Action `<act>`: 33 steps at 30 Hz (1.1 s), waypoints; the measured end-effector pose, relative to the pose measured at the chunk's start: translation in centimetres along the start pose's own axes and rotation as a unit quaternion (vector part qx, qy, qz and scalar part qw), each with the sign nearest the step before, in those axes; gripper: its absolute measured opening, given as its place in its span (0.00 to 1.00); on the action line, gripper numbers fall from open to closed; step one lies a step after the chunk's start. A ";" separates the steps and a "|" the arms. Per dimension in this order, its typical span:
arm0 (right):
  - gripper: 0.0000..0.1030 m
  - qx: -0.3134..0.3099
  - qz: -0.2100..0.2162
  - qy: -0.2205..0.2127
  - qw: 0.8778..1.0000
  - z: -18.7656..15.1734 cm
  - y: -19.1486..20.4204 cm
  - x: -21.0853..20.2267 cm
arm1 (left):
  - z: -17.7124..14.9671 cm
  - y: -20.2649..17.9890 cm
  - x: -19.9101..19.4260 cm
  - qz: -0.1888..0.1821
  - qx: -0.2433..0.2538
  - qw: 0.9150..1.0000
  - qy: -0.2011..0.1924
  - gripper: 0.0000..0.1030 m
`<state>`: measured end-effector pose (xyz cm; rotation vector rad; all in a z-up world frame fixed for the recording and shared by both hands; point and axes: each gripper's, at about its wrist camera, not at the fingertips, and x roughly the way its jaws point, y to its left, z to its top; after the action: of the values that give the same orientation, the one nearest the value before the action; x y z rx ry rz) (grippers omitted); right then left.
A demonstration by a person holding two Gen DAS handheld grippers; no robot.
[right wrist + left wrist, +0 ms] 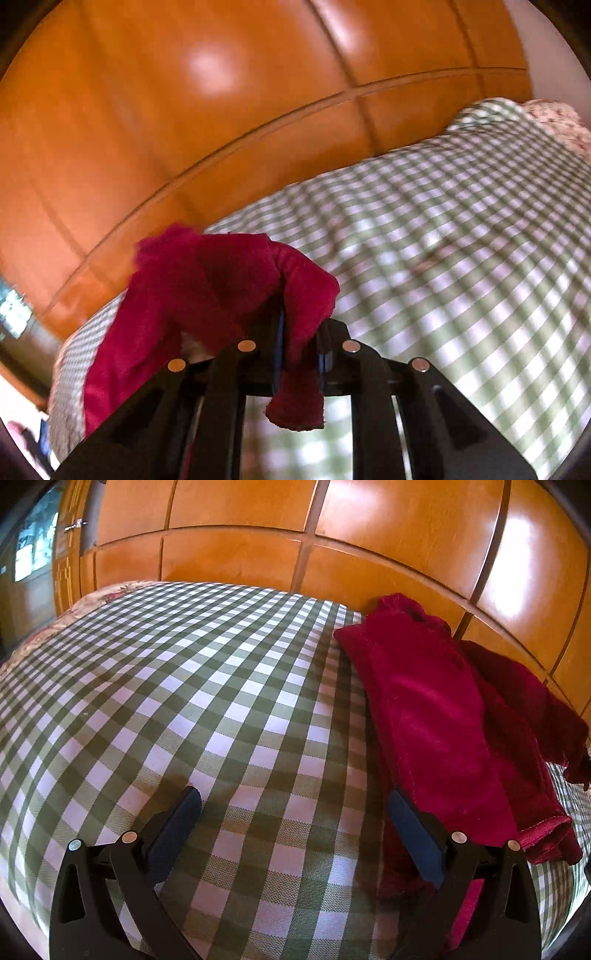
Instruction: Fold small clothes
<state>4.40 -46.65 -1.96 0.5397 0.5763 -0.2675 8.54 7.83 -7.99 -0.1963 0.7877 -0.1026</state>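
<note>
Black right gripper [300,345] is clenched on a fold of the red garment [207,280], lifting it off the checked sheet [461,240]. Left gripper [295,812] hovers spread wide, its right finger [413,834] touching the garment's [436,716] near edge. Open sheet [184,686] lies leftward; the garment's long axis runs toward the wooden panels [240,554].
</note>
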 end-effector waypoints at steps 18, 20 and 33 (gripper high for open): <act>0.24 0.120 -0.213 -0.041 0.969 6.3 -12.5 4.9 | 0.0 0.0 0.1 -0.004 -0.001 1.000 -0.007 0.97; 0.84 0.164 -0.231 -0.037 0.958 5.2 -14.4 5.2 | -0.1 0.1 0.0 -0.004 -0.001 1.000 -0.008 0.97; 0.97 0.097 -0.190 -0.064 0.975 1.2 -7.1 0.5 | -0.1 0.1 0.1 -0.002 0.001 1.000 -0.008 0.97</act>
<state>2.61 -53.24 -4.27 0.5941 0.5285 -0.7229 8.52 7.90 -8.19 -0.1967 0.7720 -0.1050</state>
